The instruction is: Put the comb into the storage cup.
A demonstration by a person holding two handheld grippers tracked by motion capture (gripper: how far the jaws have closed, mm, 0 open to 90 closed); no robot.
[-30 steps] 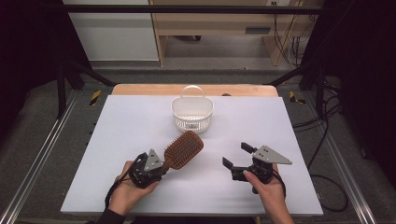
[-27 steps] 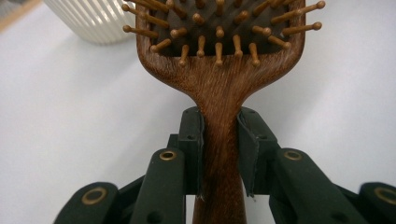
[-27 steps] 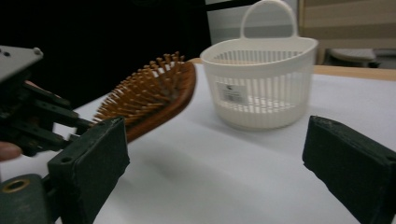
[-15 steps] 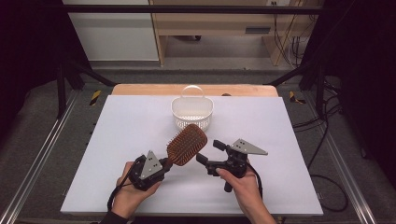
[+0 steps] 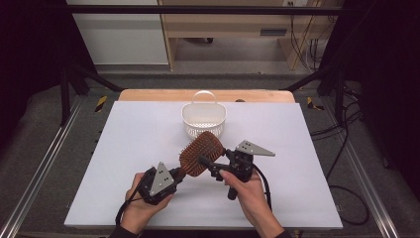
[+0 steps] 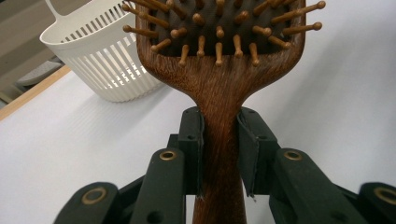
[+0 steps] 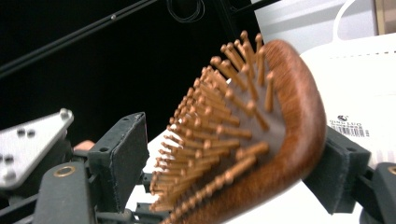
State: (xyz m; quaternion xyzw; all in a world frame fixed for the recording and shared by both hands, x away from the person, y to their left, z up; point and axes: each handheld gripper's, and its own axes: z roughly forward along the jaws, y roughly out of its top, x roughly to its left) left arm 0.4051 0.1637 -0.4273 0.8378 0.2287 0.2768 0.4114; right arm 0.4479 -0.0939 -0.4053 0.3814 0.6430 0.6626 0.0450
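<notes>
A wooden paddle hairbrush [image 5: 200, 151] with wooden pins is held up off the white table [image 5: 297, 144]. My left gripper [image 5: 176, 174] is shut on its handle; in the left gripper view both pads clamp the brush's neck [image 6: 219, 93]. My right gripper [image 5: 208, 161] reaches in from the right, and its jaws have just been closing with the brush head [image 7: 275, 130] between them. One pad sits against the wooden back. The other pad stands just off the pin tips. A white slotted basket [image 5: 203, 126] stands right behind the brush.
The basket [image 6: 107, 65] has an upright loop handle and sits mid-table toward the far edge. A wooden strip [image 5: 148, 95] borders the table's far side. Dark frame posts and cables flank the table. The left gripper's grey plate [image 7: 28, 140] lies close by in the right gripper view.
My right gripper has travelled left from the open table to the brush head and now straddles it. The left gripper and the brush have stayed nearly still.
</notes>
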